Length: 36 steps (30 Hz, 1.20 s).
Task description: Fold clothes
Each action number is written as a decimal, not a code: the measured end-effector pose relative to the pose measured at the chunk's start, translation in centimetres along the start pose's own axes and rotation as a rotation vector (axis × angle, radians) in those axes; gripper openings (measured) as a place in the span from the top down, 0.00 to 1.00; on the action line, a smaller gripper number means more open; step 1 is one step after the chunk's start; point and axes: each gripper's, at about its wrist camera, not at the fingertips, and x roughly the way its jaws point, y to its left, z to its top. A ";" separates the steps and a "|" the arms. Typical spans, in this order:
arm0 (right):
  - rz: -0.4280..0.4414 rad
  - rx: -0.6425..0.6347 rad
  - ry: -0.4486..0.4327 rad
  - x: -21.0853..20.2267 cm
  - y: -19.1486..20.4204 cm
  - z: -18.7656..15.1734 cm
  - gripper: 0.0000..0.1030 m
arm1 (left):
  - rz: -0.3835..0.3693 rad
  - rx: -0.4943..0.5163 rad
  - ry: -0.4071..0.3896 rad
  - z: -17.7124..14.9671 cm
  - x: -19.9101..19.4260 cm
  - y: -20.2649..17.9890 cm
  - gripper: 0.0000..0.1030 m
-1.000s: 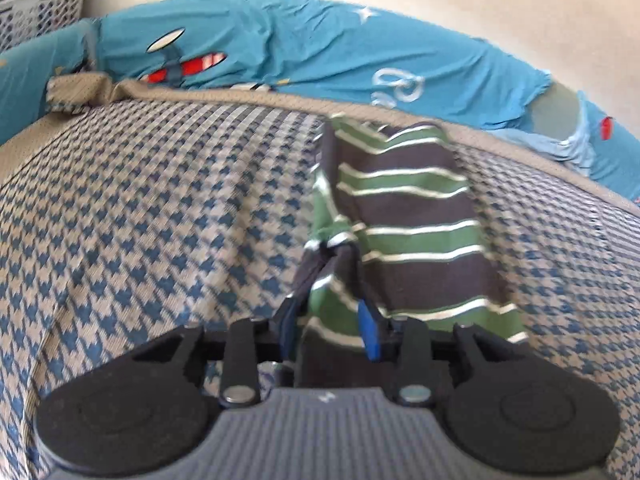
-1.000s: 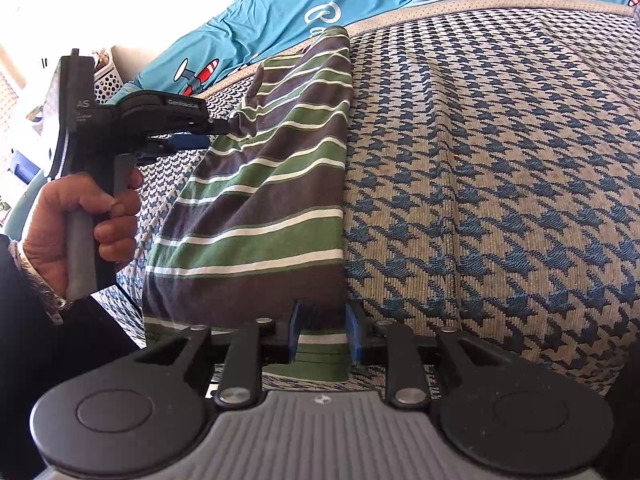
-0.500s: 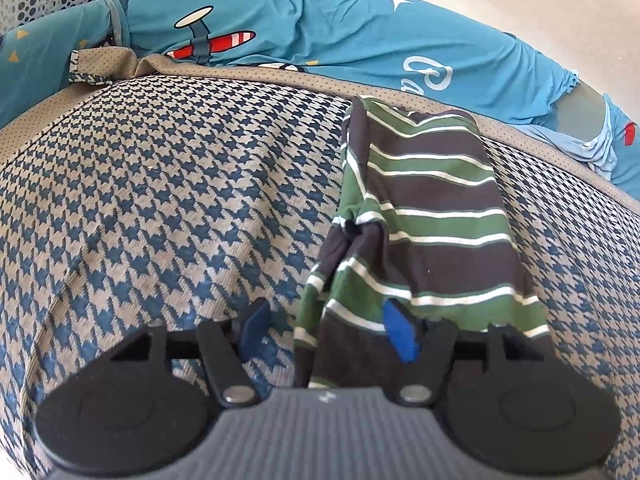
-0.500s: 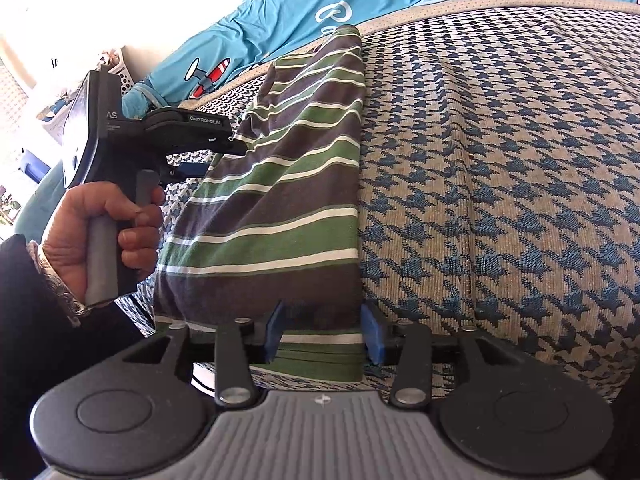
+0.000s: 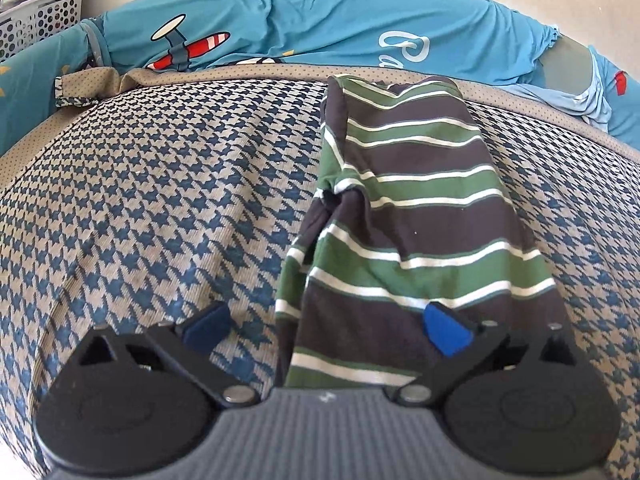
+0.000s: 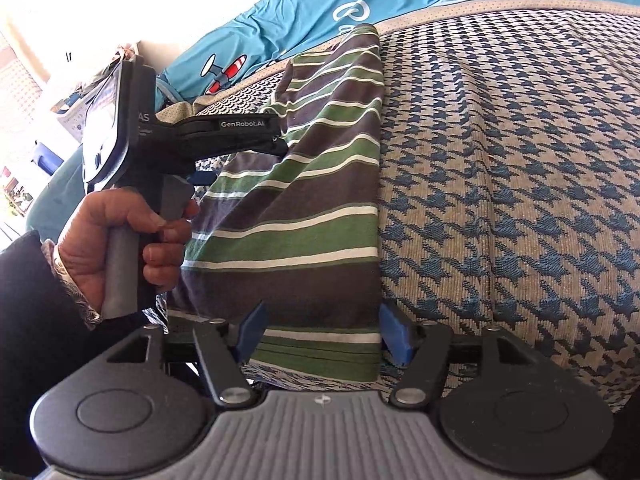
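A striped garment in brown, green and white (image 5: pixel 416 208) lies folded lengthwise on the houndstooth cover (image 5: pixel 160 200). My left gripper (image 5: pixel 326 330) is open wide, its blue pads (image 5: pixel 444 332) spread over the garment's near left edge, holding nothing. In the right wrist view the same garment (image 6: pixel 304 216) runs away from me. My right gripper (image 6: pixel 322 334) is open, its blue pads (image 6: pixel 394 334) straddling the garment's near hem. The left gripper body (image 6: pixel 208 136), held by a hand, sits at the garment's left side.
A blue cartoon-print sheet (image 5: pixel 320 28) is bunched along the far edge of the bed. A white perforated laundry basket (image 5: pixel 40 20) stands at the far left. The houndstooth cover (image 6: pixel 500 160) stretches to the right of the garment.
Both grippers were shut on the striped garment a second ago; both have opened and let it go. The garment now lies flat on the cover. The left gripper has pulled back slightly.
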 end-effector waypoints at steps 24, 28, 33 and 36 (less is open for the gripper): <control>-0.003 0.038 -0.013 -1.4 -1.1 4.5 0.32 | 0.030 -0.003 -0.002 -0.4 -0.3 -0.5 0.00; -0.020 -0.028 0.002 -1.2 -1.4 6.8 0.32 | 0.032 0.001 -0.004 -0.4 -0.2 -0.5 0.00; -0.074 -0.132 0.054 -0.4 -1.9 9.5 0.32 | 0.037 0.009 -0.001 -0.5 -0.2 -0.7 0.00; -0.069 -0.156 0.076 0.5 -2.8 11.2 0.32 | 0.044 0.009 -0.002 -0.5 -0.1 -0.8 0.00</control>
